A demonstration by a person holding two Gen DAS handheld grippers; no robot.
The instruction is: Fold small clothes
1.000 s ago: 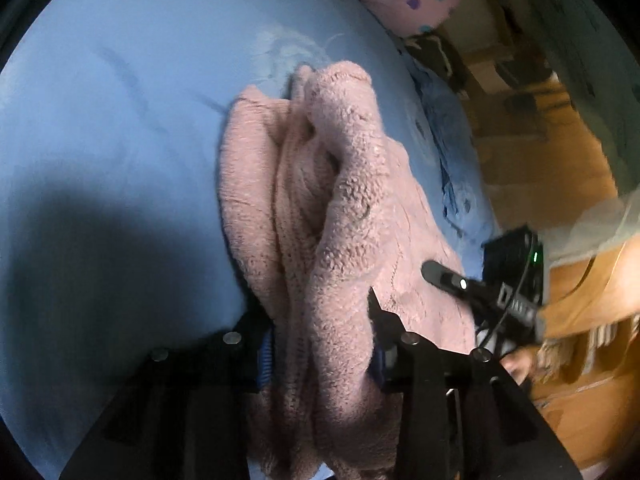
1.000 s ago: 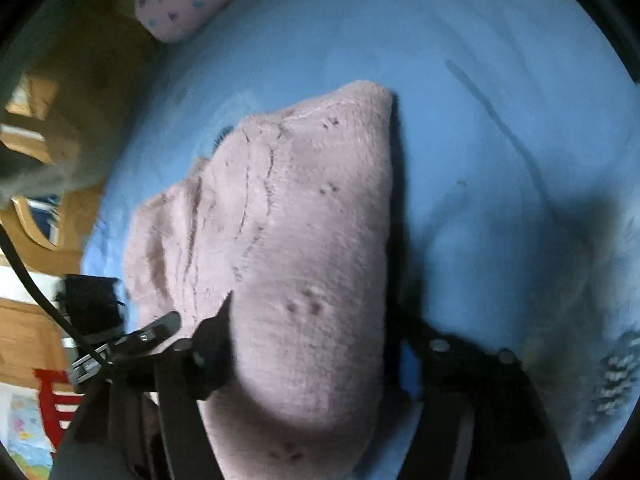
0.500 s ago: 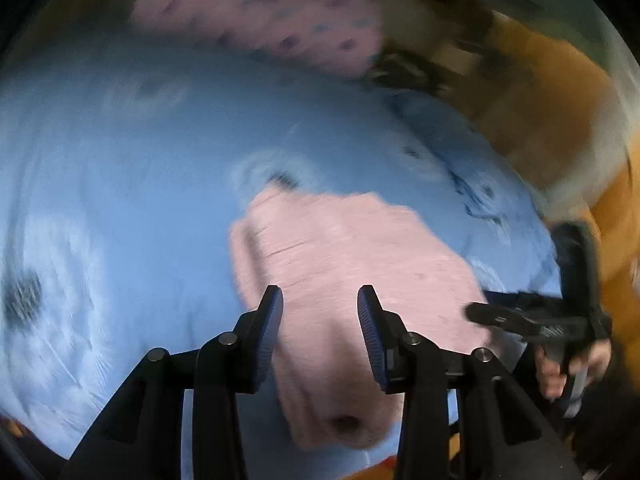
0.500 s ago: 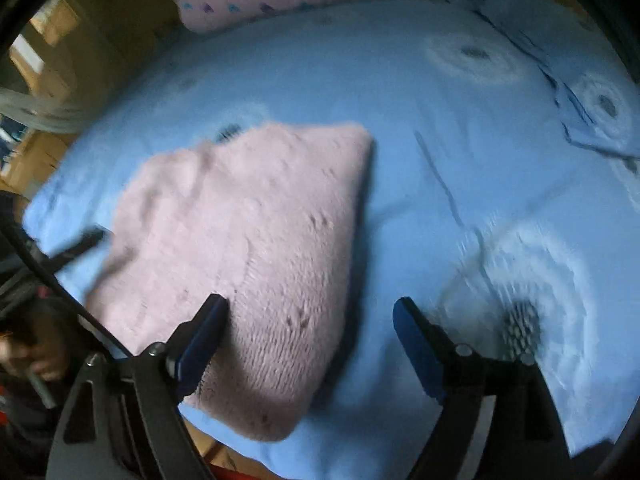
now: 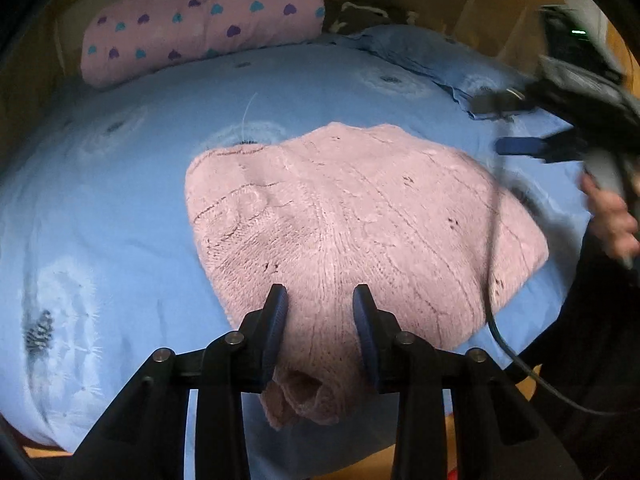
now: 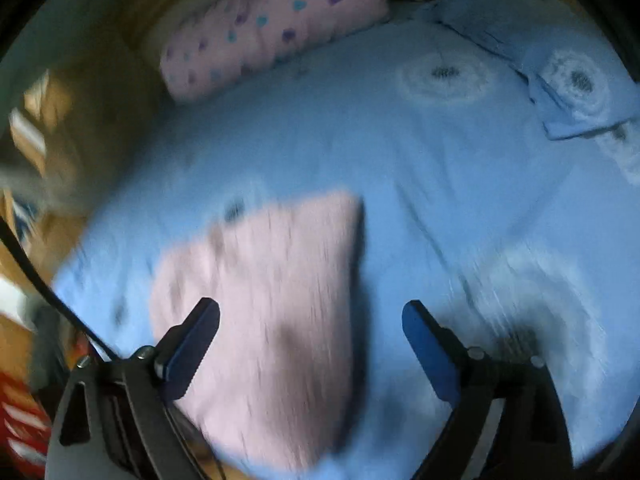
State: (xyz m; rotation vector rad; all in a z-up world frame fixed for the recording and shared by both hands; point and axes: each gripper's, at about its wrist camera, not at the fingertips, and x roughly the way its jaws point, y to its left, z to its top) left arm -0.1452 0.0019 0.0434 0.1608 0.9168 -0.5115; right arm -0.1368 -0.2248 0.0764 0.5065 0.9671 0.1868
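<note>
A pink knitted sweater [image 5: 360,208] lies folded flat on the blue bed sheet [image 5: 120,208], with a sleeve cuff [image 5: 296,396] hanging over the near edge. My left gripper [image 5: 320,312] hovers above the sweater's near part. Its jaws are narrow and closing, and the pads grip nothing. The right wrist view is blurred by motion. In it my right gripper [image 6: 308,344] stands wide and still opening above the sweater [image 6: 272,300], with nothing between its fingers. The same right gripper [image 5: 492,124], held by a hand [image 5: 608,208], shows at the right of the left wrist view.
A pink bolster with heart prints [image 5: 200,20] lies along the far side of the bed. A blue pillow [image 6: 560,60] sits at the far right. A black cable [image 5: 496,320] crosses the sweater's right edge. Wooden furniture and floor surround the bed.
Both grippers have let go of the sweater and lifted away from it. It now lies flat on the sheet. The right jaws have spread wider, and the left wrist has rolled.
</note>
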